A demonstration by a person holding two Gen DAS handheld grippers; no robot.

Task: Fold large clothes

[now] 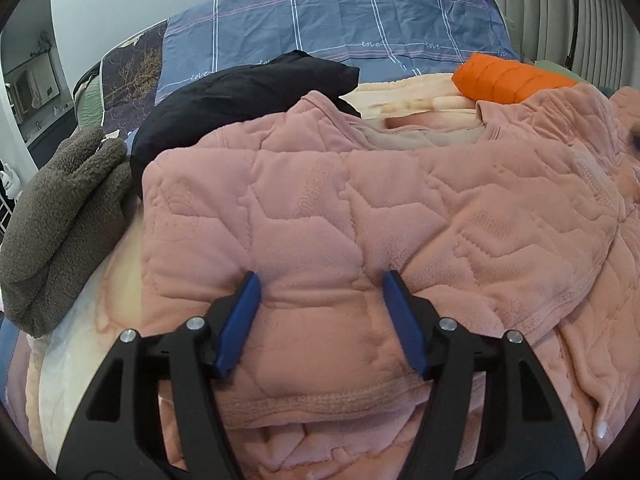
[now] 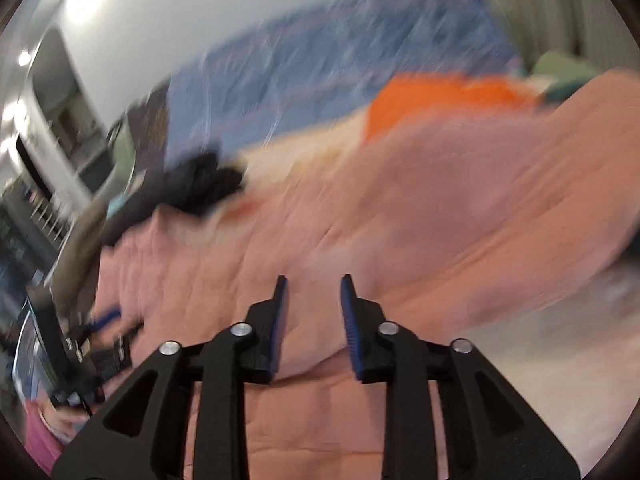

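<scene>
Pink quilted fleece garment point(image 1: 360, 216) lies spread over the bed, filling most of the left wrist view; embossed stitch pattern, hem band along the near edge, a fold of it doubled over on the left. Neck opening sits at the far side, cream lining showing.

Left claw point(image 1: 320, 280) hangs just over the garment's near part, jaws well apart, blue pads point(image 1: 240, 320) on either side of a raised ridge of fleece. Pads do not press on the cloth; nothing gripped. Whether the tips brush the fabric, cannot tell.

Right claw point(image 2: 314, 284) in the right wrist view: picture badly motion-blurred. Jaws partly open, a narrow gap between the blue pads, pink fabric point(image 2: 400, 216) seen through the gap behind them, not pinched. Nothing held.

Around the pink garment: black puffy jacket point(image 1: 240, 96) just beyond its far left corner, touching it. Brown-grey sherpa fleece point(image 1: 64, 220) bunched at the left edge of the bed, beside the black one. Orange padded item point(image 1: 508, 80) at the far right, resting against the pink fabric's far edge. Cream blanket point(image 1: 400, 92) under all of them, showing between black and orange and at the near left. Blue plaid sheet point(image 1: 340, 20) with "love" lettering covers the far end of the bed point(image 1: 132, 72). Ribbed pale curtain point(image 1: 560, 12) at the upper right.

In the right wrist view's lower left, the other claw's frame and a pink sleeve point(image 2: 40, 440) show, blurred.
</scene>
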